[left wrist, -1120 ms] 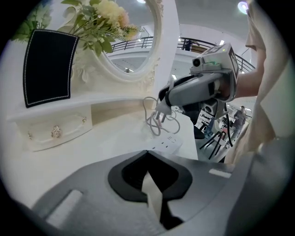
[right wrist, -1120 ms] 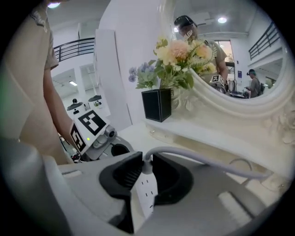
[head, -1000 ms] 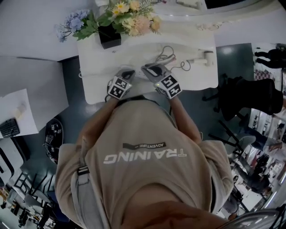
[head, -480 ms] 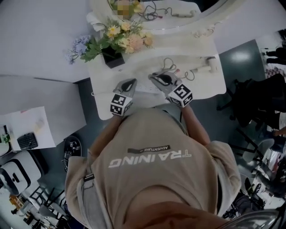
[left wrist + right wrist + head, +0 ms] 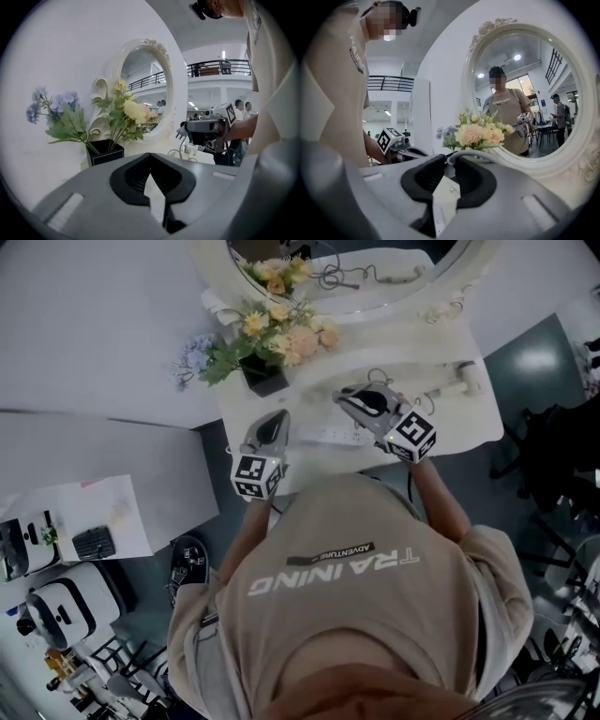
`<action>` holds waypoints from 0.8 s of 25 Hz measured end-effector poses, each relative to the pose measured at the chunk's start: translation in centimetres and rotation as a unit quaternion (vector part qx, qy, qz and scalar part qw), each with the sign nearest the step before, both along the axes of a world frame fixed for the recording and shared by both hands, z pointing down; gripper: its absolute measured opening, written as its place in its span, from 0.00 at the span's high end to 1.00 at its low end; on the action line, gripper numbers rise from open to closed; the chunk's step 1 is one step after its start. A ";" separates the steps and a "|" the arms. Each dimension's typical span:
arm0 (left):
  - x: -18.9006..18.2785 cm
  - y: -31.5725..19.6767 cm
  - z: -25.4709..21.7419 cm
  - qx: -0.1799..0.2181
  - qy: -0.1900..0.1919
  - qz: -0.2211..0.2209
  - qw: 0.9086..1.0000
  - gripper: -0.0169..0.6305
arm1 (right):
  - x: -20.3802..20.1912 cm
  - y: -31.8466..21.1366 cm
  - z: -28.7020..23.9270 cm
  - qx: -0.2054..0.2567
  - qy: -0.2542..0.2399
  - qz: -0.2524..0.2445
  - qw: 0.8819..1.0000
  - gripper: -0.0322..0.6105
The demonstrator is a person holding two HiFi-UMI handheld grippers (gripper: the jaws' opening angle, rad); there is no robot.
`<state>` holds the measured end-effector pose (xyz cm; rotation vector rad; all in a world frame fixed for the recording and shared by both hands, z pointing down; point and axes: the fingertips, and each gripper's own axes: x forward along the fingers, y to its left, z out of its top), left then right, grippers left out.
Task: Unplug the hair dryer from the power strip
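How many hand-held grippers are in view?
2. The left hand-held gripper is over the left of the table, shut and empty; the right hand-held gripper is further right, shut on the plug.

Smooth white mirror frame point(image 5: 553, 166), matt black vase point(image 5: 105, 153), glossy grey cable point(image 5: 476, 153).

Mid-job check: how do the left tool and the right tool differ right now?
The right tool is clamped on the white plug, with the cable arching out over its jaws; the left tool is shut on nothing. From the head view, the right tool is nearer the hair dryer, the left tool nearer the flowers. Both face the mirror.
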<state>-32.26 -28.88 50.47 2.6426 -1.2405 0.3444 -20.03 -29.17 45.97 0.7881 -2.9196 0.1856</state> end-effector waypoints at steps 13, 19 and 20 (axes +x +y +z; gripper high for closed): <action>-0.5 0.4 -4.5 0.071 0.031 0.025 0.997 0.96 | 1.6 0.3 -1.2 -0.013 -0.034 0.053 0.998 0.83; -0.6 0.9 -4.5 0.067 0.036 0.030 0.997 0.96 | 2.0 0.7 -1.5 -0.014 -0.043 0.059 0.997 0.83; -0.5 0.9 -4.4 0.067 0.035 0.030 0.997 0.96 | 2.0 0.7 -1.5 -0.013 -0.041 0.058 0.997 0.83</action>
